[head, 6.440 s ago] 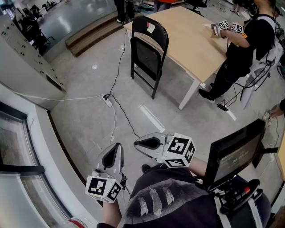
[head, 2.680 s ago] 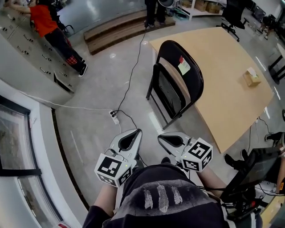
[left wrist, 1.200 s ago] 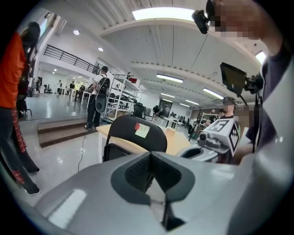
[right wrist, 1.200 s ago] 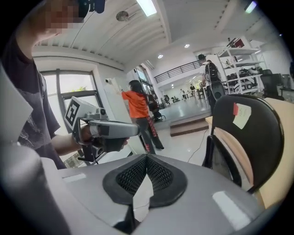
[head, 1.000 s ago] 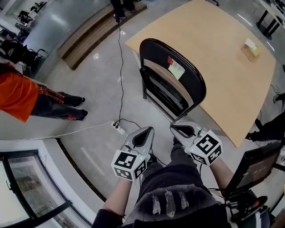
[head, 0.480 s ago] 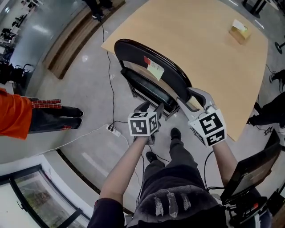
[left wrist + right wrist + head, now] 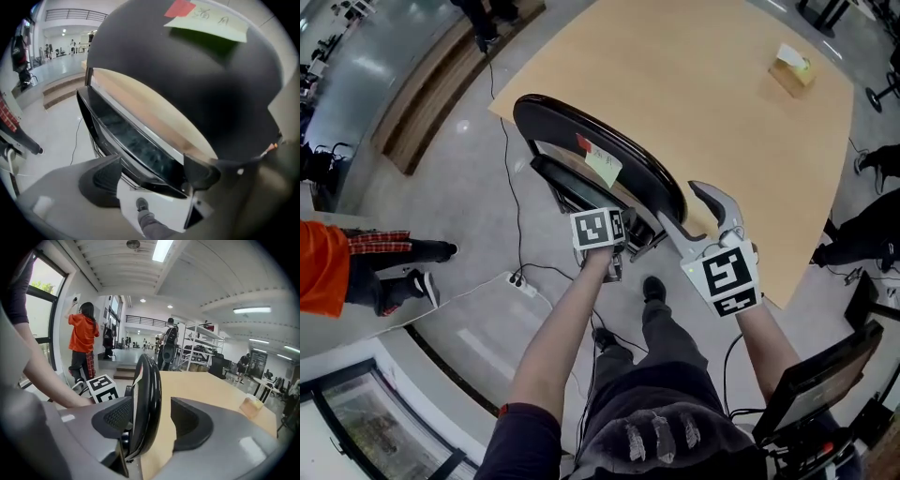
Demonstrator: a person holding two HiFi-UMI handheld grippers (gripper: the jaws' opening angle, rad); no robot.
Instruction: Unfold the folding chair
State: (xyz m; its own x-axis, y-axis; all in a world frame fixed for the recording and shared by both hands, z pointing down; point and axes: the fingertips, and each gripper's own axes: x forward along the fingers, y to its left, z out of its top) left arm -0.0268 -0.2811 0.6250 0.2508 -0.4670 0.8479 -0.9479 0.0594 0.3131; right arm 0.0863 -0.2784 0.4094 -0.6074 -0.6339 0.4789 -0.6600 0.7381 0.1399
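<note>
The wooden table fills the upper right of the head view. The folding chair stands folded at centre, just at the table's near edge, backrest towards me. My right gripper, right of centre, straddles the backrest's rim. Its jaws are opening with the rim between them, I judge to steady the back. My left gripper, at centre, is opening around the seat's edge, placed to swing the seat down. A sticky note sits on the backrest.
</note>
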